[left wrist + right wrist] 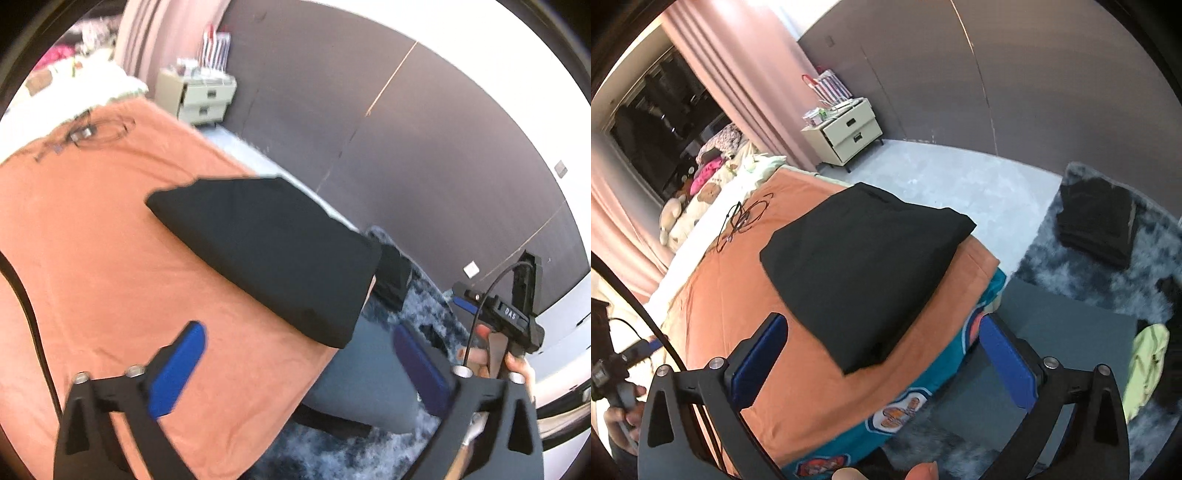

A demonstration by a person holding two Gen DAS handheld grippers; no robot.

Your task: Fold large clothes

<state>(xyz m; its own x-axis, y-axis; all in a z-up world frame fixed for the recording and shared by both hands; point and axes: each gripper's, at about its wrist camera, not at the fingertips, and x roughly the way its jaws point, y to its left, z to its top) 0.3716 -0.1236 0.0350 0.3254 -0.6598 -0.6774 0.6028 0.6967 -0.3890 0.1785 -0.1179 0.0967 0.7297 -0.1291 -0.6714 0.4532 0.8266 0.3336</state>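
Observation:
A folded black garment lies flat on the orange sheet of the bed, near the bed's corner. It also shows in the right wrist view. My left gripper is open and empty, held above the bed's near edge, short of the garment. My right gripper is open and empty, also above the near edge in front of the garment. The right gripper's body shows in the left wrist view, held in a hand off the bed's corner.
A pile of folded dark clothes sits on a shaggy grey rug. A grey mat lies beside the bed. A cream nightstand stands by the pink curtain. A black cable and plush toys lie at the bed's far end.

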